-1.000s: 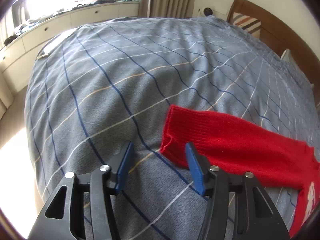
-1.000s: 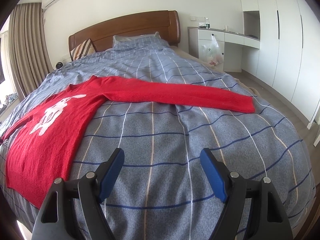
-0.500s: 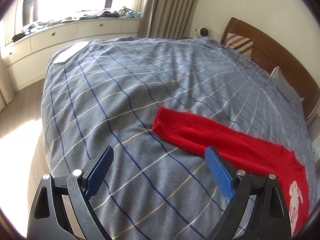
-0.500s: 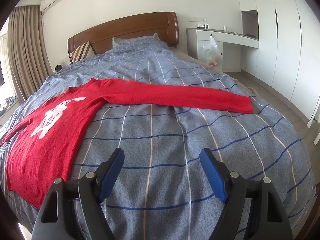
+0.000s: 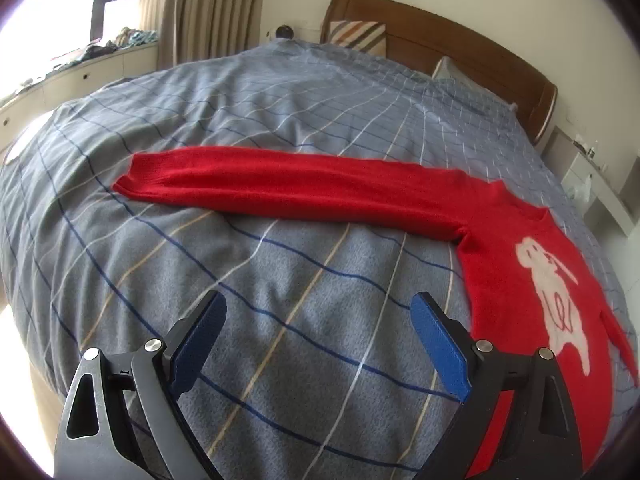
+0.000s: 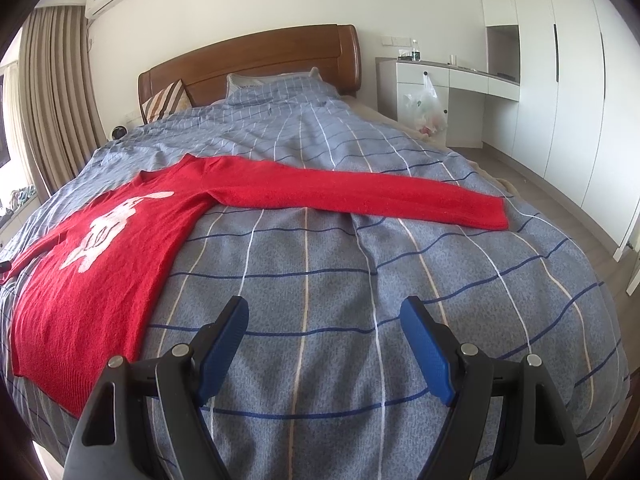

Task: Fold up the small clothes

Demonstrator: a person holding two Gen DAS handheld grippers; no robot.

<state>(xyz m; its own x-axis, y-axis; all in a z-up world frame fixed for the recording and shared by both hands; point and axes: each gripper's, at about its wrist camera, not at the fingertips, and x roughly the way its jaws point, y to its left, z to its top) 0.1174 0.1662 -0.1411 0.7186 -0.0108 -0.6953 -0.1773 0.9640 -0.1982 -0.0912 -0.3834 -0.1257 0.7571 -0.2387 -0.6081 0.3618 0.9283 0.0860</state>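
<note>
A red knit sweater with a white animal print lies flat, front up, on the grey checked bed cover. Its right sleeve stretches straight out toward the bed's right side. In the left wrist view the other sleeve stretches left, with the sweater body at the right. My left gripper is open and empty, held above the cover in front of that sleeve. My right gripper is open and empty, above the cover to the right of the sweater's hem.
A wooden headboard and pillows stand at the far end. A white desk and wardrobes with a hanging plastic bag are on the right. Curtains and a window bench with clutter are on the left.
My left gripper has opened wide, backed away from the sleeve cuff and turned right, so the whole sleeve and the print now show. My right gripper has barely moved.
</note>
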